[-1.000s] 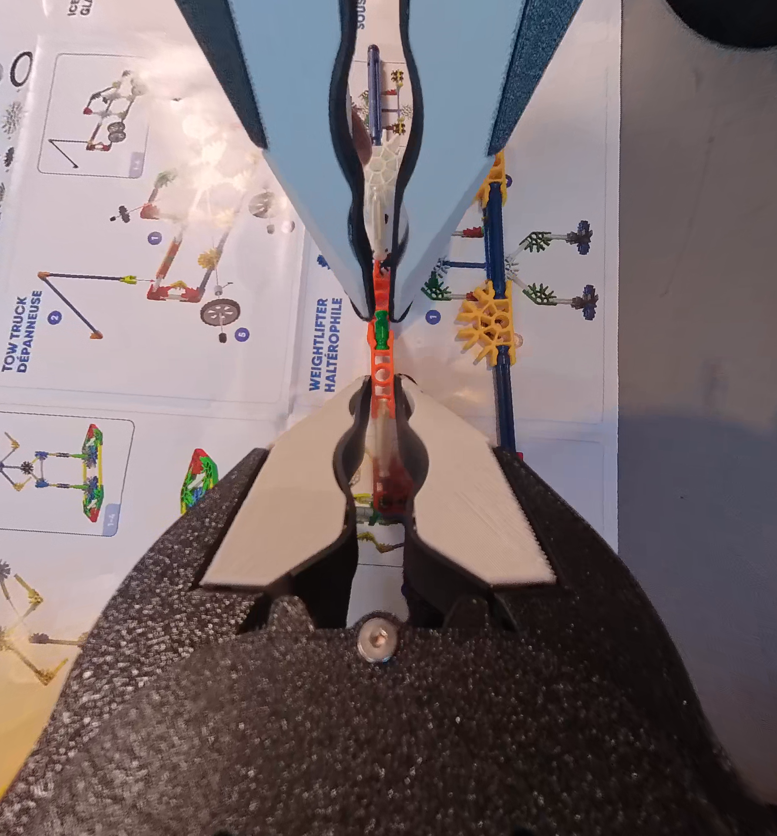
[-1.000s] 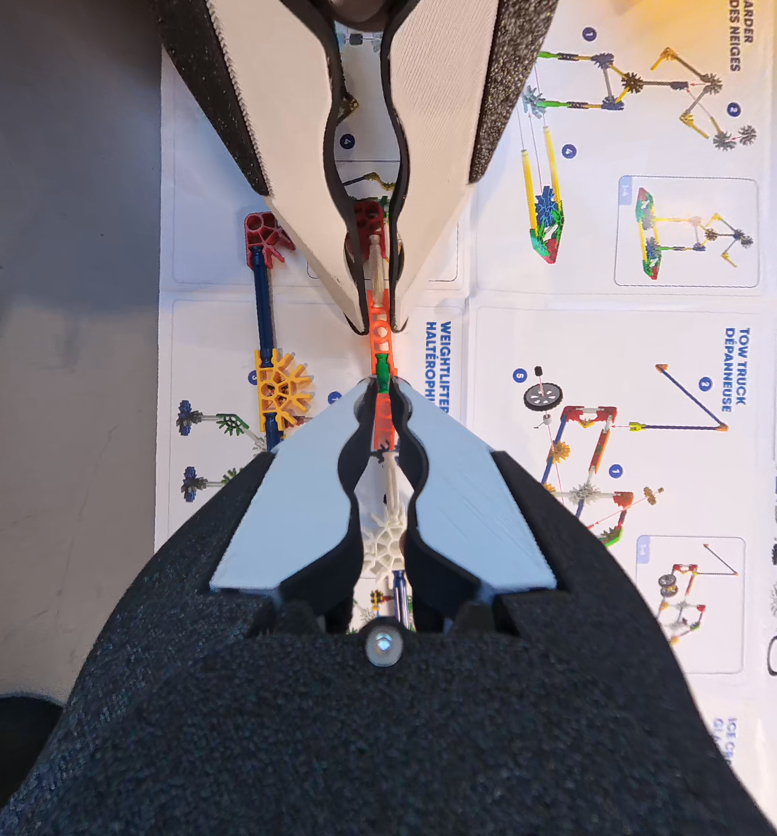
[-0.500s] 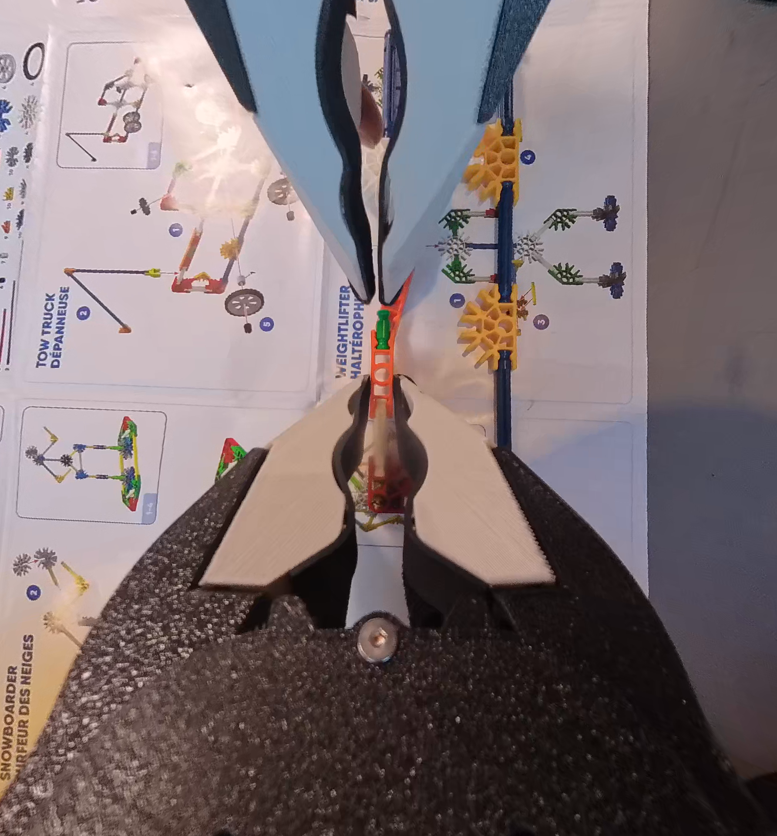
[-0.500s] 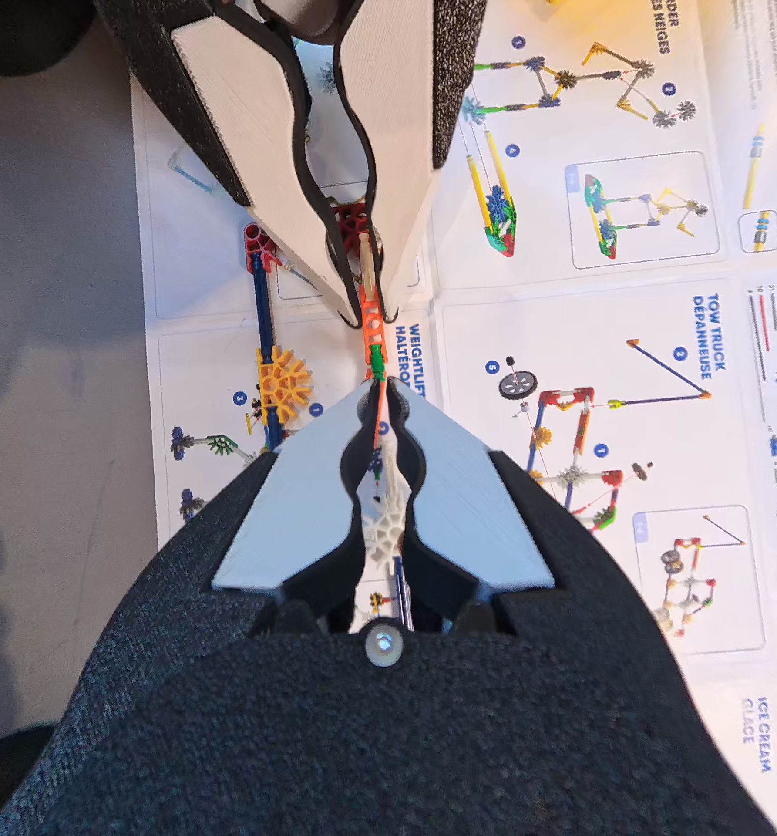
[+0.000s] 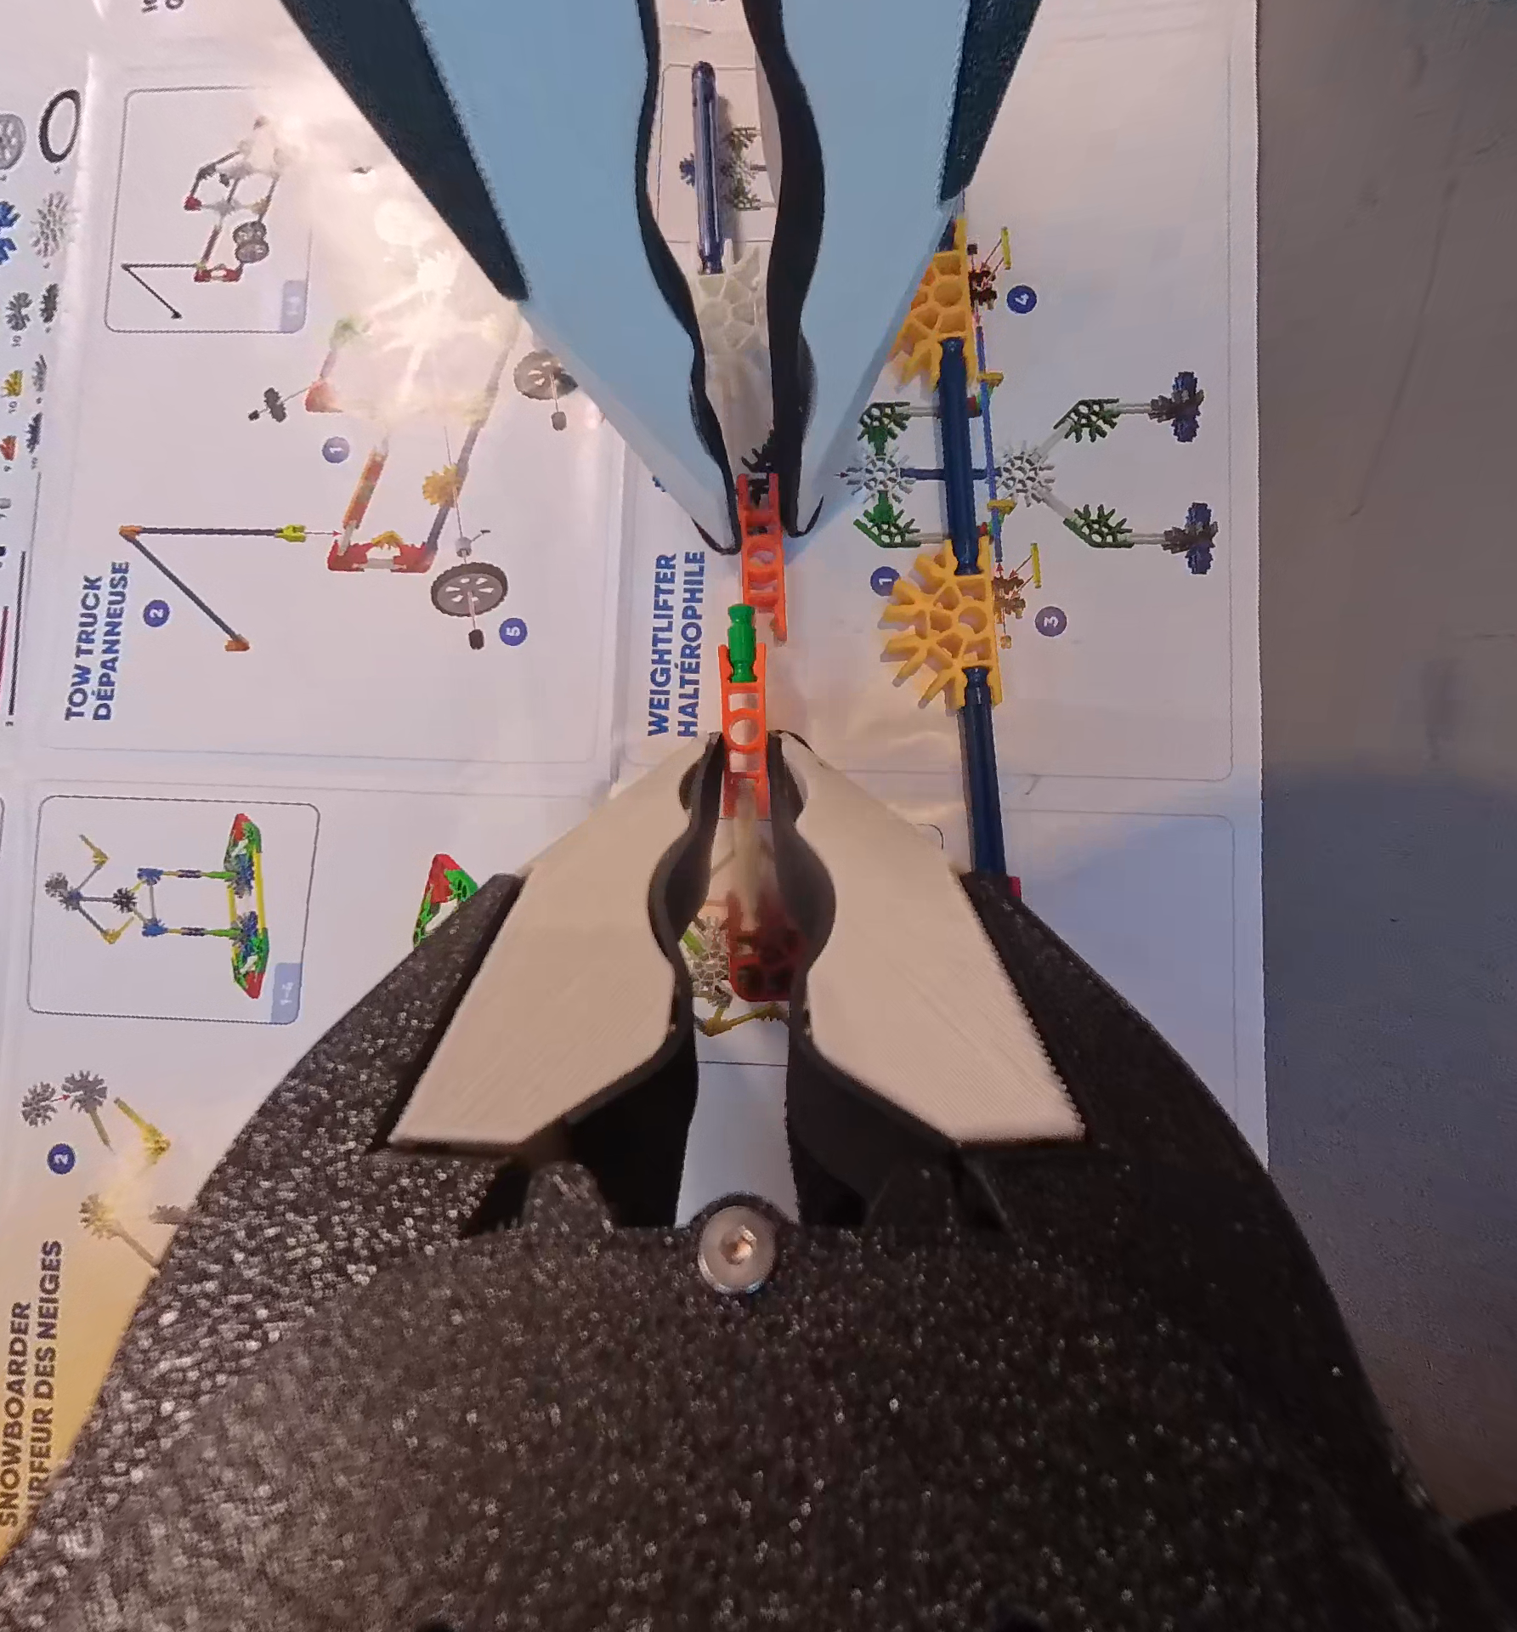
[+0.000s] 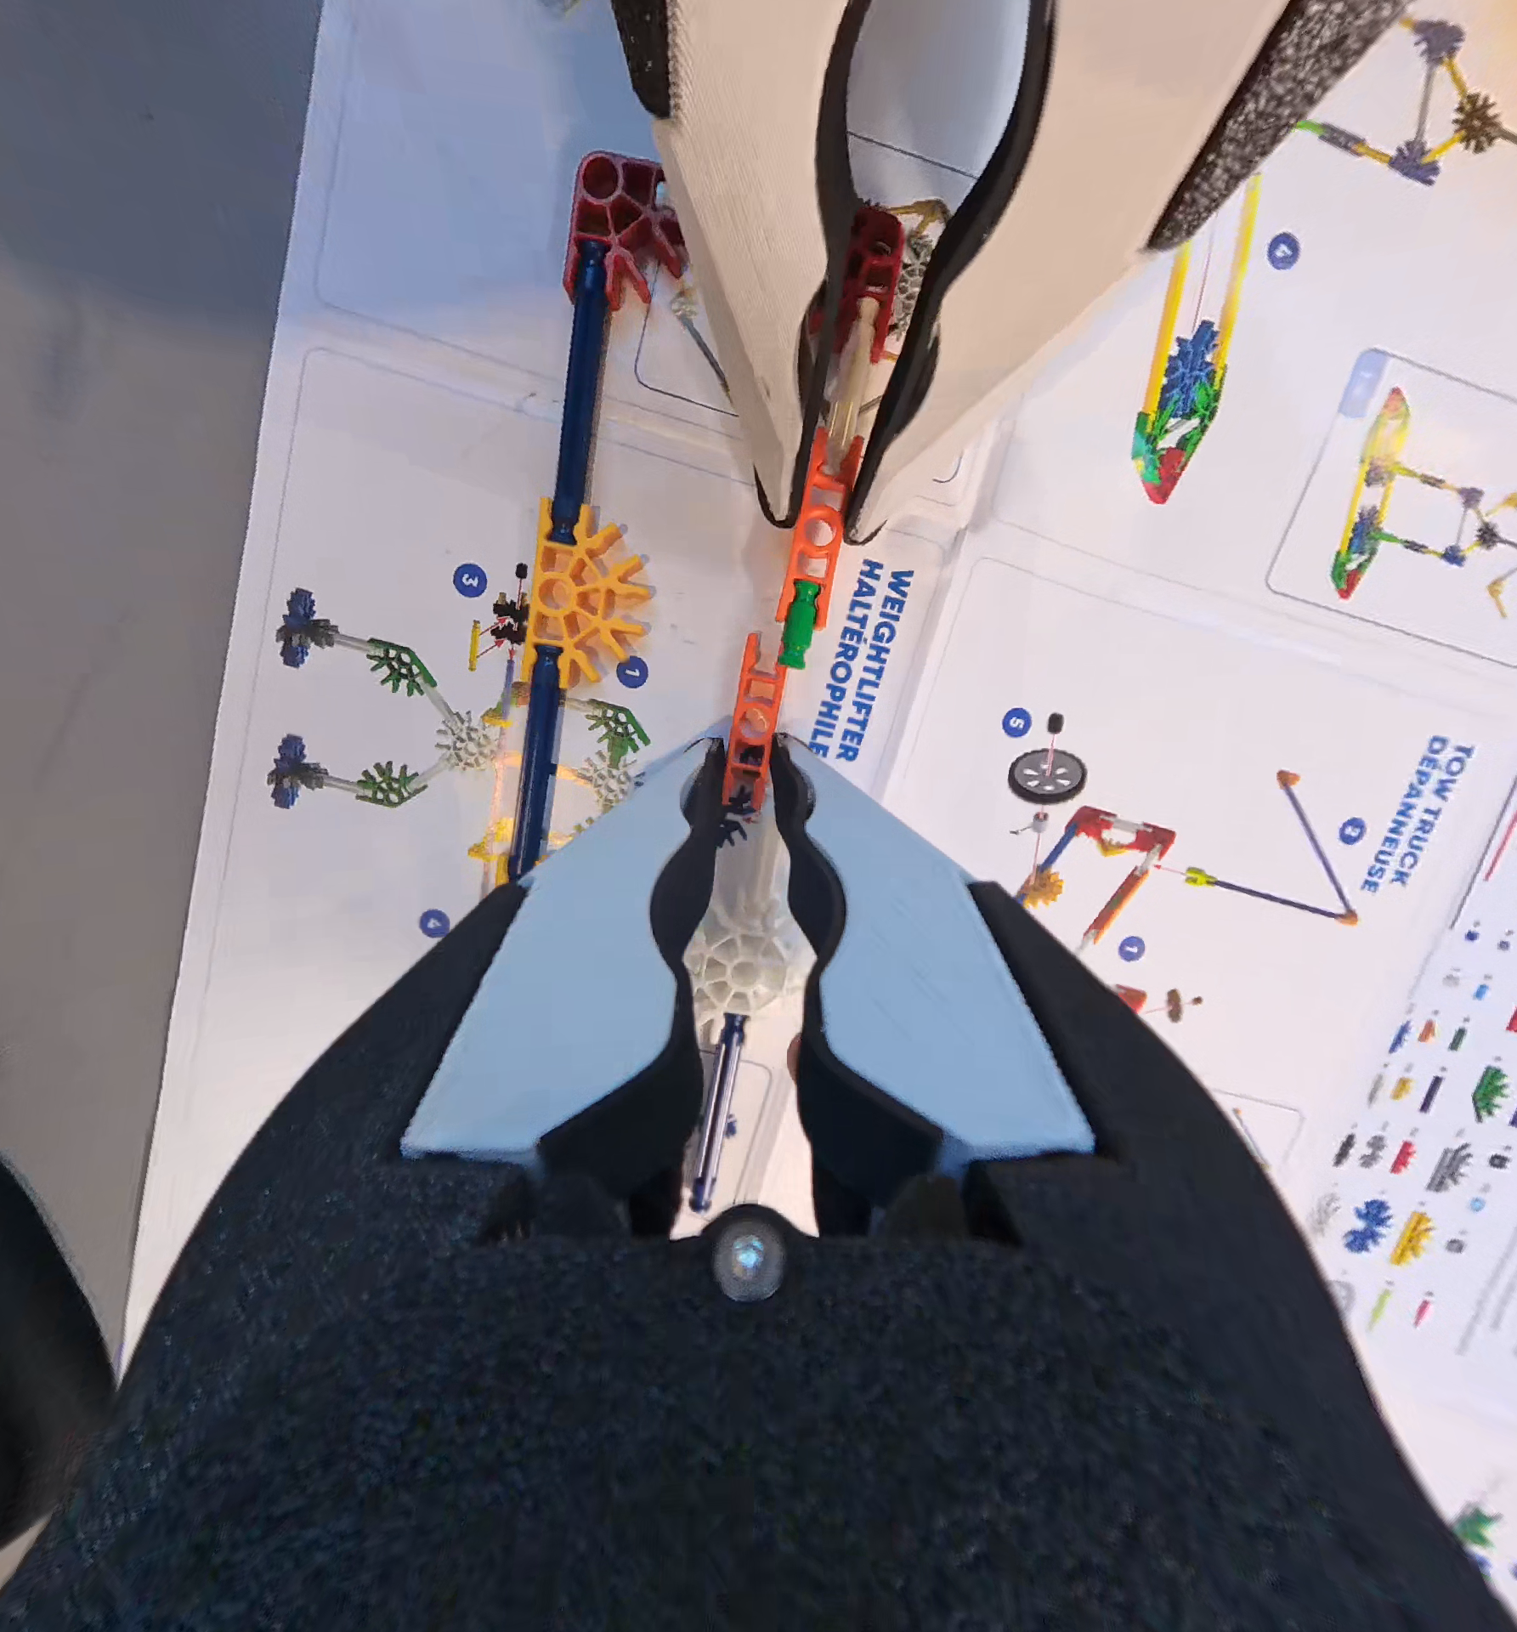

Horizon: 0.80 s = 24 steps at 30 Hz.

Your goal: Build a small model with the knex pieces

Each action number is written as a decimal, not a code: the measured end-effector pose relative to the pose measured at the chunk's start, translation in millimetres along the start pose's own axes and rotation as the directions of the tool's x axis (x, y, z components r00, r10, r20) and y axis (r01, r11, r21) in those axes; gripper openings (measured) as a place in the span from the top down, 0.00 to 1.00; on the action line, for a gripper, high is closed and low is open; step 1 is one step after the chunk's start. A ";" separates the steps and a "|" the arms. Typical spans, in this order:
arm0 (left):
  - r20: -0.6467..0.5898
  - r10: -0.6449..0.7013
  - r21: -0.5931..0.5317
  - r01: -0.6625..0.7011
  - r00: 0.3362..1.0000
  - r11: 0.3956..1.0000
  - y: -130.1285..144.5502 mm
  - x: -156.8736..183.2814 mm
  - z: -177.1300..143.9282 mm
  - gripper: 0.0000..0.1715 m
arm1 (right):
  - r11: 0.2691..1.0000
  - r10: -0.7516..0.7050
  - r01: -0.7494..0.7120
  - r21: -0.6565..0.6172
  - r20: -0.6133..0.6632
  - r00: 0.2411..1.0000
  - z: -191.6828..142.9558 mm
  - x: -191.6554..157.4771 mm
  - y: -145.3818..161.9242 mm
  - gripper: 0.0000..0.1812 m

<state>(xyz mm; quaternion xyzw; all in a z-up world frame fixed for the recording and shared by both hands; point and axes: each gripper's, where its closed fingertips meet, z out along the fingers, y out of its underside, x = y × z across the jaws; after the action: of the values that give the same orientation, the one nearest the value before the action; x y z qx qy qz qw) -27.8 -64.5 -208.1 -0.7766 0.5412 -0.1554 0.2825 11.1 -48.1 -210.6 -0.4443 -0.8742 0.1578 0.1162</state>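
My left gripper (image 5: 744, 742), with white fingers, is shut on an orange connector (image 5: 744, 706) that carries a short green rod (image 5: 741, 640) at its free end; a white rod and a red connector (image 5: 768, 958) sit behind it between the fingers. My right gripper (image 6: 750, 746), with blue fingers, is shut on a second orange connector (image 6: 759, 698), with a white snowflake connector (image 6: 741, 963) and a blue rod (image 6: 719, 1113) behind it. The grippers face each other tip to tip. The two orange ends lie side by side, slightly offset, with the green rod (image 6: 799, 623) beside the right one's end.
A printed instruction sheet (image 5: 295, 706) covers the grey table (image 5: 1399, 618). A long blue rod (image 6: 573, 397) with two yellow connectors (image 6: 582, 600) and a red end connector (image 6: 618, 221) lies on the sheet beside the grippers, near the sheet's edge. Some 5 cm of space lies between my two pairs of fingers.
The two orange connectors were in one line, meeting at the green rod. The grippers have drawn apart and shifted sideways, so the ends are now offset; the green rod stays on the left one.
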 end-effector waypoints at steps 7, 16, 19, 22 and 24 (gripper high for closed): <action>-0.010 -0.015 0.015 0.015 1.000 1.000 0.9 3.2 -1.2 0.96 | 1.000 0.017 -0.017 0.022 -0.009 1.000 1.9 0.7 -4.4 0.94; -0.016 -0.007 0.026 0.008 1.000 1.000 -3.0 6.1 0.2 0.96 | 0.995 0.104 -0.104 0.009 -0.035 0.994 -14.0 -7.7 19.3 0.90; -0.022 -0.002 0.032 0.003 1.000 0.999 -5.8 7.8 1.4 0.96 | 0.993 0.120 -0.120 -0.012 -0.052 0.991 -11.3 -9.8 27.4 0.91; -0.027 0.005 0.033 -0.004 1.000 0.999 -7.3 9.8 3.0 0.96 | 0.989 0.147 -0.147 0.013 -0.071 0.987 -12.1 -8.1 25.6 0.92; -0.030 0.010 0.033 -0.009 0.999 0.999 -8.1 10.3 3.5 0.96 | 0.988 0.152 -0.151 0.019 -0.078 0.985 -13.9 -7.9 23.8 0.92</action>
<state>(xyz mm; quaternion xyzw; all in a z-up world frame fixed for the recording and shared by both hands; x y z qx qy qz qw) -16.1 -71.2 -206.6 -0.7669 0.5463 -0.1749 0.2878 38.0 -38.9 -207.3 -0.5149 -0.8314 0.1539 0.1412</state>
